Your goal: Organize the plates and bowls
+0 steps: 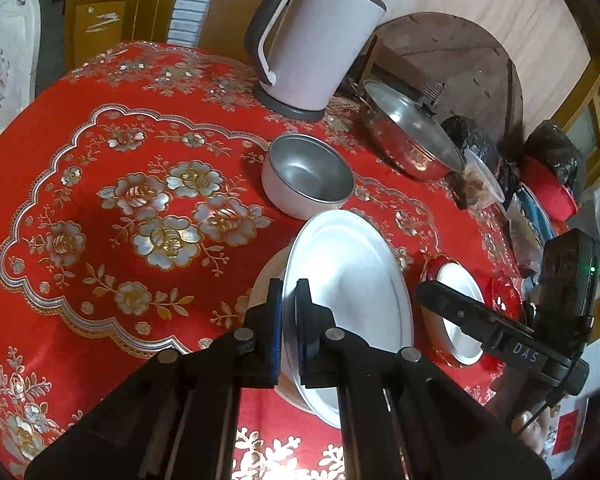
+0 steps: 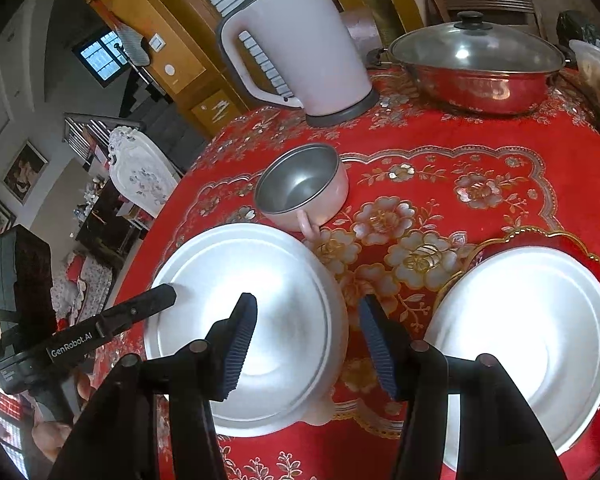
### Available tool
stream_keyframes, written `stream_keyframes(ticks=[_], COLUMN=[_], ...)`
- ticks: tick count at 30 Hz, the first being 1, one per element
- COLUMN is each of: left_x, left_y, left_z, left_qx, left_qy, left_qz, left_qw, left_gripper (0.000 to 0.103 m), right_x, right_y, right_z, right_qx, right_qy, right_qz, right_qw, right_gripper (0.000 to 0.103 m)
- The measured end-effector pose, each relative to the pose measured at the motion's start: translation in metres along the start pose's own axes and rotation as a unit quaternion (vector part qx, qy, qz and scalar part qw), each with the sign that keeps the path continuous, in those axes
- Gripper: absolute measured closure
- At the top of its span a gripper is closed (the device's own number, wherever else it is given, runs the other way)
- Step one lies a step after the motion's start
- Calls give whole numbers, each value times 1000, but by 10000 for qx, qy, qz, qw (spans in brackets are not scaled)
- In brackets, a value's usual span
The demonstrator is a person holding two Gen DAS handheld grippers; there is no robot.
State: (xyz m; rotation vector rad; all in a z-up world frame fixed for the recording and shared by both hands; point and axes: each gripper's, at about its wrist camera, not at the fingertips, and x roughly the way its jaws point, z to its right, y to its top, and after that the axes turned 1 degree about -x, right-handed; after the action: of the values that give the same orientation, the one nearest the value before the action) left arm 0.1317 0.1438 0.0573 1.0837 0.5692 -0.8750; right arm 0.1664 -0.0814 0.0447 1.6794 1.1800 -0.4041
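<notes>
Clearly the main risk is a slip: the left claw (image 1: 289, 300) pinches only the thin near rim of the metal plate (image 1: 348, 280), and this plate is tilted, its near edge raised. Because the hold is so close to the edge and the metal is smooth, the plate can rotate between the pads or fall onto the pink dish (image 2: 320, 414) below it, which shows only as a sliver, so I am not sure whether it is a plate or a lid. A swing could also knock the small steel bowl (image 1: 308, 178) just behind, or the kettle (image 1: 312, 36) further back.

The left claw comes in low from the near side, fingers pointing away over the counter (image 1: 100, 200), jaws narrow on the rim. The right claw (image 2: 308, 344) hovers above the gap between this plate and the second metal plate (image 2: 528, 320), which lies in a red dish (image 2: 540, 240) to the right; its jaws are wide and hold nothing.
</notes>
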Motion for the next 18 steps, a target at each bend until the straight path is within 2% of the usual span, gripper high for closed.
stream_keyframes(ticks=[18], left_x=[-26], left_y=[7], left_z=[4], left_qx=[-35], left_qy=[-279], left_qz=[188], left_qw=[9994], left_gripper=[100], right_x=[-7], right_y=[-2], right_z=[-1], right_qx=[79], right_qy=[268], right_qz=[78], right_qw=[9996], right_gripper=[47])
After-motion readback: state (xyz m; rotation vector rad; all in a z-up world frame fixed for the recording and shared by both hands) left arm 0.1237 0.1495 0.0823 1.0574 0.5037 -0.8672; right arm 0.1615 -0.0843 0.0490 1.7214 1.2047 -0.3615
